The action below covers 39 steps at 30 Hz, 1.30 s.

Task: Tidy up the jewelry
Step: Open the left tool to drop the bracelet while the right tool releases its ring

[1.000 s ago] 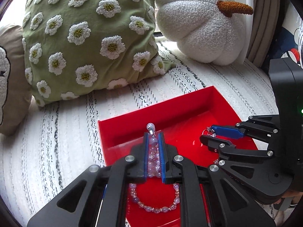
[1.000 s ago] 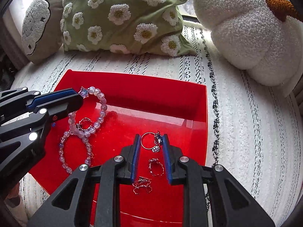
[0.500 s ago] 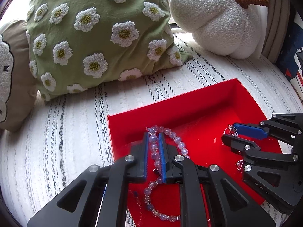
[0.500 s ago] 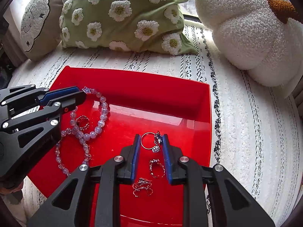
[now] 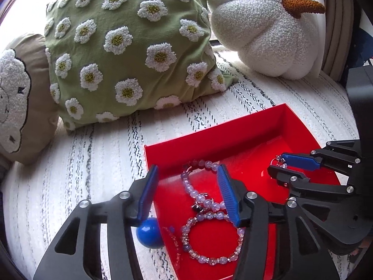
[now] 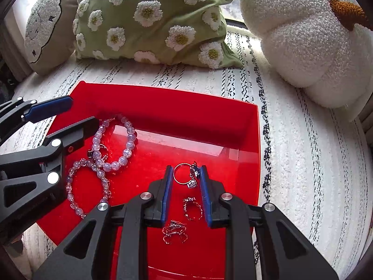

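A red tray [image 5: 209, 135] [image 6: 233, 116] lies on a white striped cover. Two pale purple bead bracelets [image 5: 209, 200] [image 6: 112, 149] lie in its left part. My left gripper [image 5: 187, 179] [image 6: 77, 114] is open and empty above them. My right gripper [image 6: 185, 175] [image 5: 276, 165] is partly closed around a silver ring [image 6: 184, 175] with a charm; the ring touches the right pad, and I cannot tell whether it is clamped. Two more silver rings [image 6: 192, 207] lie between its fingers, lower in the tray.
A green daisy cushion [image 5: 126, 46] [image 6: 151, 18], a white pumpkin cushion [image 5: 261, 30] [image 6: 310, 46] and a beige cushion [image 5: 18, 98] stand behind the tray. A blue ball [image 5: 149, 233] sits just outside the tray's left wall.
My left gripper has opened and let go of the bead bracelet, which now lies in the tray. The right gripper has hardly moved.
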Available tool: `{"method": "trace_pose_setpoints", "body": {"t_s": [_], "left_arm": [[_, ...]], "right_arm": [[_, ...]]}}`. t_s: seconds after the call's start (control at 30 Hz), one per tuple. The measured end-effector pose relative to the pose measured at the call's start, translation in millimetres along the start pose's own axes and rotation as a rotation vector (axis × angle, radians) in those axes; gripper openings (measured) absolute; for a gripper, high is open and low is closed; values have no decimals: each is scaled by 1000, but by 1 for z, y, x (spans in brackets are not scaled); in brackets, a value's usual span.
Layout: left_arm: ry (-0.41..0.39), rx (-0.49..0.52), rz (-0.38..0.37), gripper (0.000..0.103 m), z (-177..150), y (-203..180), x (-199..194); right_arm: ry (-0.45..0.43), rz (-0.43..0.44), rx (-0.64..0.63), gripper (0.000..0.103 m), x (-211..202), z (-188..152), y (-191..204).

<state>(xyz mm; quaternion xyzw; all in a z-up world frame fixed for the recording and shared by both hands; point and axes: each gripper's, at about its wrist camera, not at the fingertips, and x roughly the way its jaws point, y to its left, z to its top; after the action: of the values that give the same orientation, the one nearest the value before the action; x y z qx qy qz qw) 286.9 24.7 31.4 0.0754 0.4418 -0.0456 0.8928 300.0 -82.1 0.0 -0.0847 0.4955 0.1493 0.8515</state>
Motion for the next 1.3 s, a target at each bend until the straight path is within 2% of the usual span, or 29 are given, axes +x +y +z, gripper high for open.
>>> {"method": "trace_pose_setpoints", "body": {"t_s": [0.1,0.37,0.5,0.73,1.03,1.1,1.17,1.3], "left_arm": [[-22,-6,21,58,1,-1,-8],[-63,23,40,59,2,-3,-26],[-69,18,69,65,4,5,-30],[-79,-32,83,65,5,24,-34],[-78,-11,78,65,4,18,-34],[-79,-9,76,65,4,18,-34],[-80,-13,77,65,4,18,-35],[-81,-29,78,65,4,22,-36]], "right_arm": [[-4,-6,-2,23,0,0,1],[-9,-12,-7,23,0,0,0],[-13,-15,-12,23,1,0,1],[-16,-24,-16,23,0,-1,2],[-14,-3,-28,24,-2,0,5],[-16,-6,-32,25,-3,-1,7],[-24,-10,-34,35,-4,-1,8],[-43,-22,-32,35,-11,-1,6]]}}
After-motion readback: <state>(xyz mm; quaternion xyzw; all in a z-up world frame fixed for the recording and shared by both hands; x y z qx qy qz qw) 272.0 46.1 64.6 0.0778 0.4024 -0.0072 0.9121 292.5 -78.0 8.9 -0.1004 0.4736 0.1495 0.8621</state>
